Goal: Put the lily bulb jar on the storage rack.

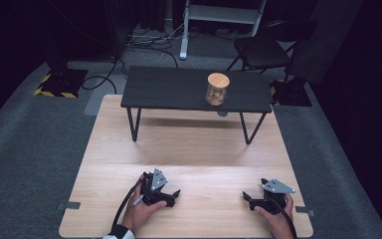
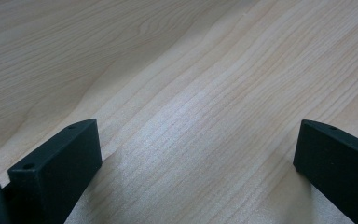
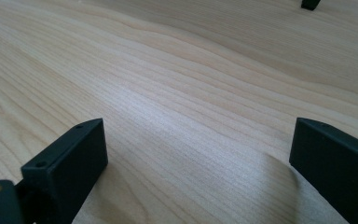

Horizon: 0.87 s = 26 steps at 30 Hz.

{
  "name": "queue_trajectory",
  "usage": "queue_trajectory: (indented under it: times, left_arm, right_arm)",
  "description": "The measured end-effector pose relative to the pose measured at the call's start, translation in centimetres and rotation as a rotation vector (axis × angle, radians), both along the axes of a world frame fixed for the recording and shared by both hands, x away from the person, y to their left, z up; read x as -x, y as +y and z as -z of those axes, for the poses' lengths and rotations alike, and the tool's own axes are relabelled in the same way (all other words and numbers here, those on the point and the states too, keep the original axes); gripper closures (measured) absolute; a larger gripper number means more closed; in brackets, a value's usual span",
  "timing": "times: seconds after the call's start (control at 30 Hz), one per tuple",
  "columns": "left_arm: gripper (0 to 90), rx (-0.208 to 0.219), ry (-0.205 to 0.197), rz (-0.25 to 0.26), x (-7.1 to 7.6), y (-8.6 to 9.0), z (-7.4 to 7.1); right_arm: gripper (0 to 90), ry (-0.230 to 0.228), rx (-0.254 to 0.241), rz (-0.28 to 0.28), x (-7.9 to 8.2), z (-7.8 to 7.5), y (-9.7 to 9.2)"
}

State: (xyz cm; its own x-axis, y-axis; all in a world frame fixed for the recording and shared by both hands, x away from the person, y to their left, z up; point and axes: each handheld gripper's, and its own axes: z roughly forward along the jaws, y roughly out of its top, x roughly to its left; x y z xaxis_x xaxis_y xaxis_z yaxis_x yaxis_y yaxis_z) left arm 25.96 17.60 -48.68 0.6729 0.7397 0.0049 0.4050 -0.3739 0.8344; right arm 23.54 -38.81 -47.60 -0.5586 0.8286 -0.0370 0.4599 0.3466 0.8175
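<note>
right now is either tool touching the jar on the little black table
Apart. The high view shows the left tool and right tool low over the wooden table's near edge, with bare wood between them and the jar.

The contents of the glass jar (image 1: 217, 89) under its wooden lid are too small to make out. In the high view, both forearms are cut off by the bottom edge, and each hand covers the rear of its gripper; the folding chair (image 1: 268, 47) fades into darkness. In the right gripper view, a black table leg (image 3: 310, 4) is cropped by the top edge.
</note>
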Motion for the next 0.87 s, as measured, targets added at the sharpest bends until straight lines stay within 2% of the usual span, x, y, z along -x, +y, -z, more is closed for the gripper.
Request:
queue_trajectory:
  times: [0.13,0.87]
  left_arm:
    - [0.8,0.000,0.000,0.000,0.00,0.00,0.00]
    - [0.8,0.000,0.000,0.000,0.01,0.00,0.01]
  right_arm:
    - [3.2,0.000,-0.030,0.005,-0.09,0.46,-0.53]
    - [3.0,0.001,-0.031,0.006,-0.18,0.48,-0.57]
